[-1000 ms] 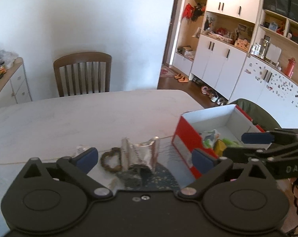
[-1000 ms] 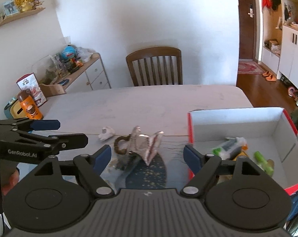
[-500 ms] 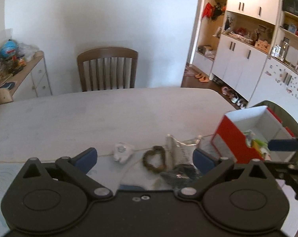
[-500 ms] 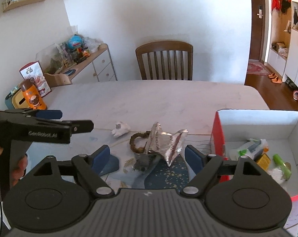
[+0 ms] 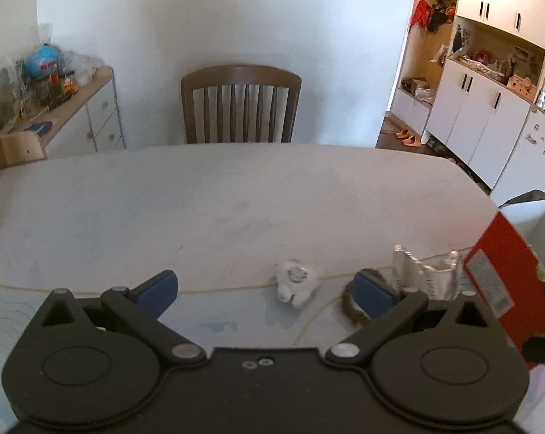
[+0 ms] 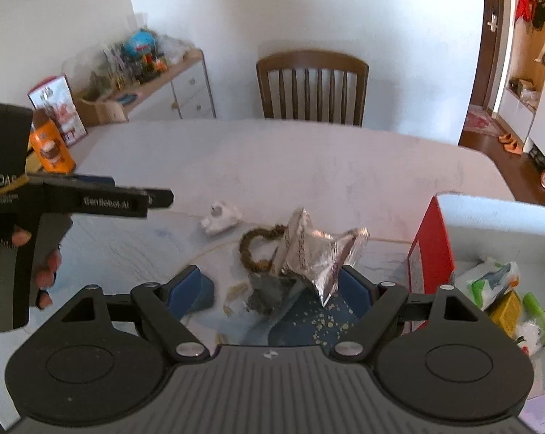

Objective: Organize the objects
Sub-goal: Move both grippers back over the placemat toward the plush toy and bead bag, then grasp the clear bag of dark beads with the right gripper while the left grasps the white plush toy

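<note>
Two hand-held tools hover low over a pale surface (image 5: 236,199) with a wooden chair (image 5: 240,103) behind it. The left tool (image 5: 265,287) has its blue-padded fingers spread wide and holds nothing; a small white crumpled object (image 5: 297,282) lies on the surface between them, nearer the right finger. The right tool (image 6: 269,284) is likewise spread wide and empty, with a crinkled silver foil packet (image 6: 317,253) and a brown braided ring (image 6: 254,249) lying between its fingers, beside a dark scrap and some crumbs. To the right stands a red box with white inside walls (image 6: 496,220), already holding a green-and-white packet (image 6: 493,278) and other small items. The step in hand appears to be choosing the next loose item to pick up. The next move likely calls for lowering one tool around its item, closing on it, and carrying it to the box.
</note>
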`<state>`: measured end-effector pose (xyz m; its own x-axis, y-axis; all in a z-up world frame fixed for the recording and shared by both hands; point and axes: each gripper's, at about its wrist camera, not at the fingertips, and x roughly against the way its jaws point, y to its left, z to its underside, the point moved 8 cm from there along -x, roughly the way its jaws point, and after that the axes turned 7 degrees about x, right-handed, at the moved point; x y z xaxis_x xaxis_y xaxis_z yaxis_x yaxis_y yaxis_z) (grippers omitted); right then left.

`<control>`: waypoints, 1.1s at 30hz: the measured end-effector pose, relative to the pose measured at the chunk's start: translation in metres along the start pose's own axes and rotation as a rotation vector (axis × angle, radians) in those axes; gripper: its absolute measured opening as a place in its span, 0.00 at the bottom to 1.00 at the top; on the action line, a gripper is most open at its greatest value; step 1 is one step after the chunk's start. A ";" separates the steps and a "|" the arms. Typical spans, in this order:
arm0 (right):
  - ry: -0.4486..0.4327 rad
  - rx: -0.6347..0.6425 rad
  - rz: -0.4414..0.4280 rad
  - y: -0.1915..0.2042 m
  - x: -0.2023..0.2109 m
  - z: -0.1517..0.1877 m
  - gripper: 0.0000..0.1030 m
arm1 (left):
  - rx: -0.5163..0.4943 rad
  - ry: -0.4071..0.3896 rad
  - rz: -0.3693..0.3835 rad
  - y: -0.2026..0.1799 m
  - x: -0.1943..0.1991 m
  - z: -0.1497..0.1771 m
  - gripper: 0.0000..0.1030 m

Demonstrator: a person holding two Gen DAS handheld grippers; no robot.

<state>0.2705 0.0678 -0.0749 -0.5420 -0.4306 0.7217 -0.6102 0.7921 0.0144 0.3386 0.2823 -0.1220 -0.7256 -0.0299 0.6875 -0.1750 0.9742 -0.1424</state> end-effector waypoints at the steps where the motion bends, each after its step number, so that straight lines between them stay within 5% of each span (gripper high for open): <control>1: 0.012 -0.004 0.003 -0.002 -0.006 0.003 0.81 | -0.001 0.001 -0.009 0.003 -0.005 0.001 1.00; 5: 0.056 -0.022 0.000 -0.005 -0.028 0.012 0.81 | -0.010 0.035 -0.048 0.010 -0.027 0.007 0.99; 26: 0.148 -0.060 -0.019 0.002 -0.099 0.034 0.78 | 0.066 0.104 0.052 -0.010 -0.097 0.015 0.99; 33: 0.168 -0.085 -0.023 0.004 -0.114 0.035 0.70 | 0.055 0.118 0.054 -0.013 -0.108 0.019 0.84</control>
<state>0.3095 0.1054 -0.1808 -0.4197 -0.3762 0.8260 -0.5663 0.8197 0.0856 0.4068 0.2685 -0.2078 -0.6526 0.0522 0.7559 -0.1759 0.9599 -0.2181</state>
